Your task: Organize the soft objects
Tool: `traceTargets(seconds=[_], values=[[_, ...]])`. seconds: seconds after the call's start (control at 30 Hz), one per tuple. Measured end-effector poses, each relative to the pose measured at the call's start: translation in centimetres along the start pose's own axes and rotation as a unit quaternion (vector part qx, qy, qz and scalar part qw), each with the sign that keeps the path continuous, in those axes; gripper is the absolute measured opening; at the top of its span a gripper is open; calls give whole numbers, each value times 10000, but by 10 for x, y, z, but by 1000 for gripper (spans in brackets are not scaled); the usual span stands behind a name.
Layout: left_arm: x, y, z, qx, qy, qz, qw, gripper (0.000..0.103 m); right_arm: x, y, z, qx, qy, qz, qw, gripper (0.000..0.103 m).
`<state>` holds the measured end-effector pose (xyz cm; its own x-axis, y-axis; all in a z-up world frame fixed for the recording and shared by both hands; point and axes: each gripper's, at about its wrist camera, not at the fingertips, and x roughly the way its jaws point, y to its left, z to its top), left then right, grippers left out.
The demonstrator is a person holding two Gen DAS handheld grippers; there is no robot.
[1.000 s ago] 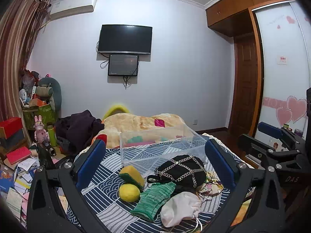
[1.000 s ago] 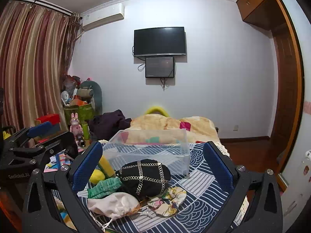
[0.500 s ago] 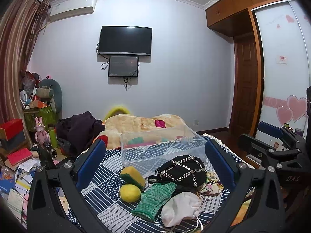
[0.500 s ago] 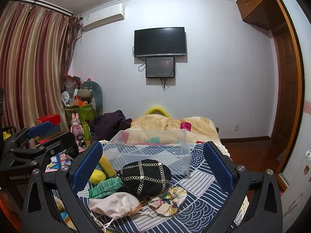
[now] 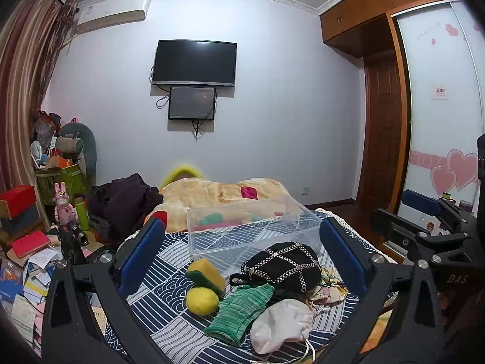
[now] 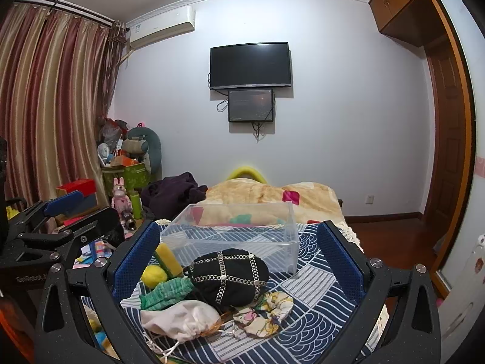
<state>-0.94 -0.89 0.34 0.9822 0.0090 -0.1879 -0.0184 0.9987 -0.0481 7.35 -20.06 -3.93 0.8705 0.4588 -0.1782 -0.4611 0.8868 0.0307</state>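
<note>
Nearest, at 6 o'clock on the patterned bed (image 5: 169, 261): white pouch (image 5: 282, 323), green knit (image 5: 239, 311), yellow ball (image 5: 201, 301) and sponge (image 5: 206, 273) touching in one heap, black bag (image 5: 282, 268) just behind, floral cloth (image 6: 266, 312) toward 4 o'clock by the bed edge. Left gripper (image 5: 242, 248) and right gripper (image 6: 239, 251) both spread wide above the heap, clamped on nothing. Farther, at 12 o'clock, clear bin (image 6: 233, 236) on bare bedspread, blanket (image 6: 272, 195) beyond.
</note>
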Motion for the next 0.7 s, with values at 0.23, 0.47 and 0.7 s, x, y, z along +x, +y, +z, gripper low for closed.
traceTargets(seconds=[0.23,0.47,0.7], values=[[0,-1,0,29,-18,-5,10000,103,0,-1,0,12,-5,9,10000,103],[1,-1,0,-3,-11,-30,10000,103,0,-2,0,24,-5,19,10000,103],[0,-1,-1,4,-15,-49,10000,103,0,-2,1,31,-18,19,10000,103]])
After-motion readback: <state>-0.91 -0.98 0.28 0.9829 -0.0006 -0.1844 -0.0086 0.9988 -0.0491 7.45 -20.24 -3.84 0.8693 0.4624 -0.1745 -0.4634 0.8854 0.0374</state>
